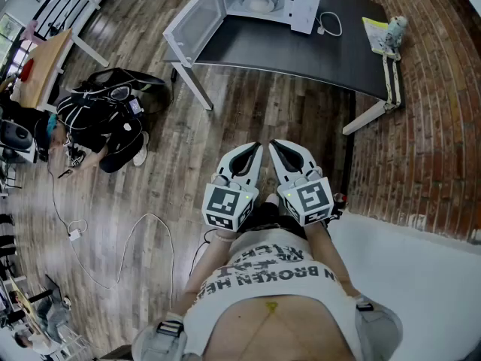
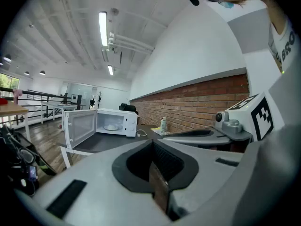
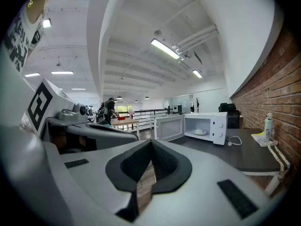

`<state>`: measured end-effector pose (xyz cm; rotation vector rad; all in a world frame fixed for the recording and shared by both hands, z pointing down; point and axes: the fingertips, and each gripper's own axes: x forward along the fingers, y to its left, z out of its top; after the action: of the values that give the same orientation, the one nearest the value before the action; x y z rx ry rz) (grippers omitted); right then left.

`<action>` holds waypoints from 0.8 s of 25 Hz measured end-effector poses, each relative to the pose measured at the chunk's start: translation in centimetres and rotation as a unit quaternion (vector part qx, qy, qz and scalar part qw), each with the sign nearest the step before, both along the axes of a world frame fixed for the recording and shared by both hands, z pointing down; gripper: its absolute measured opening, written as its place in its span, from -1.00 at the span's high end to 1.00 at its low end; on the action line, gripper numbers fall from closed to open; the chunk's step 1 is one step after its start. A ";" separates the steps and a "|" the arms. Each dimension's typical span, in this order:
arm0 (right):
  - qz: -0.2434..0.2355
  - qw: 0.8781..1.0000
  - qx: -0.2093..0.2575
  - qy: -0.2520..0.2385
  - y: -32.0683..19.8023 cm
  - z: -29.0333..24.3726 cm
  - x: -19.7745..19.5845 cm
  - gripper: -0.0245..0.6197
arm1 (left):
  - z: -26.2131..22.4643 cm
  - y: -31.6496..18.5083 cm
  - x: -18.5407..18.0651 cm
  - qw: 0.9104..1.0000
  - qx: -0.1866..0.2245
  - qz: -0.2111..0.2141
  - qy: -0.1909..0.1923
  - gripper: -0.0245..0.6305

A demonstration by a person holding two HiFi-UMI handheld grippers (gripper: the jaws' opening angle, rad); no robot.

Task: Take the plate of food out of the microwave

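Observation:
A white microwave (image 1: 259, 0) stands on a dark table (image 1: 301, 51) across the room, its door (image 1: 194, 22) swung open to the left. Inside it sits a pale plate of food (image 1: 259, 3). The left gripper view shows the microwave (image 2: 101, 125) and the plate (image 2: 111, 127) small and far off. So does the right gripper view: microwave (image 3: 200, 127), plate (image 3: 199, 132). My left gripper (image 1: 254, 149) and right gripper (image 1: 276, 147) are side by side close to my body over the wooden floor. Both point at the table, are shut and hold nothing.
A bottle (image 1: 395, 27), a yellow paper (image 1: 373, 33) and a white cable (image 1: 329, 24) lie on the table's right part. A black bag (image 1: 111, 113) and loose cables (image 1: 120, 254) are on the floor at left. A brick wall (image 1: 436, 126) runs along the right.

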<state>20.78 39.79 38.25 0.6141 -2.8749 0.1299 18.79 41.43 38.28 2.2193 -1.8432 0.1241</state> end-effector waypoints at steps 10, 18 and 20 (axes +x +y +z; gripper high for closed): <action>-0.005 0.999 -0.023 -0.026 -0.9 0.7 2.6 0.90 | 0.9 -0.4 2.7 1.000 -0.004 -0.004 0.010 0.90; 0.005 0.999 -0.027 -0.017 -2.7 1.2 1.4 0.90 | 1.0 -1.7 1.0 1.000 -0.007 -0.013 0.027 0.90; 0.008 0.999 -0.032 -0.018 -3.4 1.3 0.7 0.90 | 1.1 -2.5 0.1 1.000 -0.005 -0.013 0.026 0.90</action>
<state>21.47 36.43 39.60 0.6307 -2.8888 0.2360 18.92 38.95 39.33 2.1691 -1.8391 0.0698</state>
